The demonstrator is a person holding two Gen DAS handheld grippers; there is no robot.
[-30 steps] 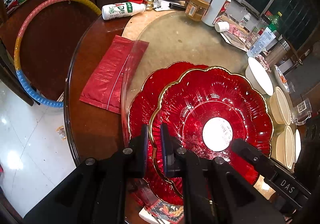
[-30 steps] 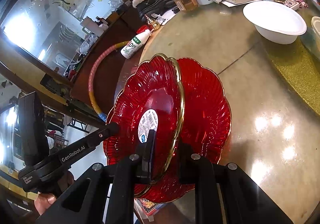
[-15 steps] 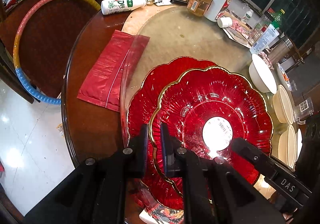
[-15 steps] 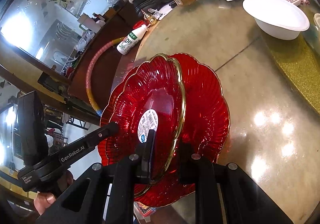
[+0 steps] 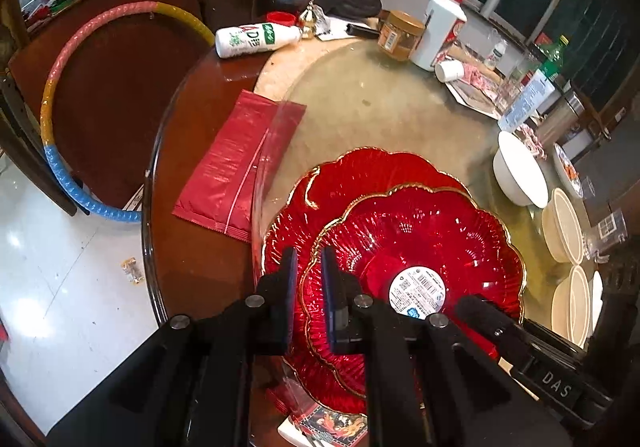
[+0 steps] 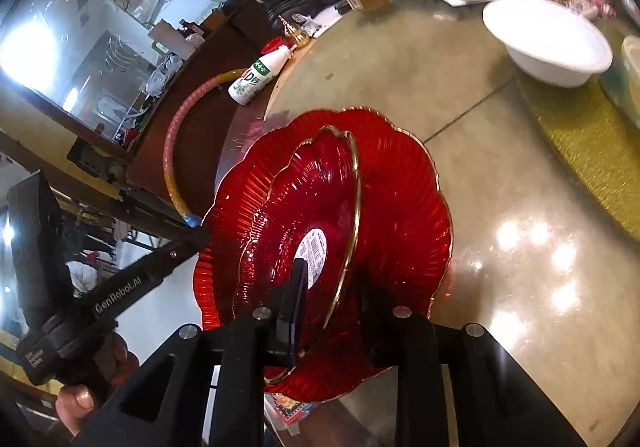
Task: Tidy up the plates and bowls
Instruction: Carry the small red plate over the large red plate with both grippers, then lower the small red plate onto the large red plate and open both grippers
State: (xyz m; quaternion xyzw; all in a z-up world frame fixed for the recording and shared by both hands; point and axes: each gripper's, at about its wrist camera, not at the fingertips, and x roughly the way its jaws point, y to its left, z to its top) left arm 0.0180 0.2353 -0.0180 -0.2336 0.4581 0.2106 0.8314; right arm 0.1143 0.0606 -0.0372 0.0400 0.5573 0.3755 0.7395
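Top plate: a red scalloped glass plate with a gold rim and a white barcode sticker at its centre (image 5: 416, 247), lying on the second plate, set toward that plate's near right side in the left wrist view.
Bottom plate: a larger red scalloped glass plate with a thin gold edge (image 5: 360, 171), flat on the glass turntable (image 5: 380, 107) near the table's edge.
Left gripper (image 5: 308, 299): black jaws pinched tight on the top plate's near-left rim, one finger on each side of the gold edge.
Right gripper (image 6: 332, 311): its jaws have just been opening; the top plate's gold rim runs between them, the left finger (image 6: 296, 299) over the ribbed inner face by the sticker, the right finger dim behind red glass. No clamp visible there now.
Holding hand: fingers (image 6: 80, 399) wrapped round the left gripper's handle, low in the right wrist view.
Bowls: one white bowl (image 5: 520, 171) standing apart beyond the plates; cream bowls (image 5: 564, 227) in a row along the right edge.
Table (image 5: 192, 255): round dark wood; a flat red plastic packet (image 5: 236, 163) lies left of the plates, partly under the turntable's clear rim.
Far side: a white bottle on its side (image 5: 256, 39), an amber jar (image 5: 400, 35), a white carton (image 5: 440, 31).
Off the table: a pink, yellow and blue hoop (image 5: 52, 107) leaning against dark furniture.
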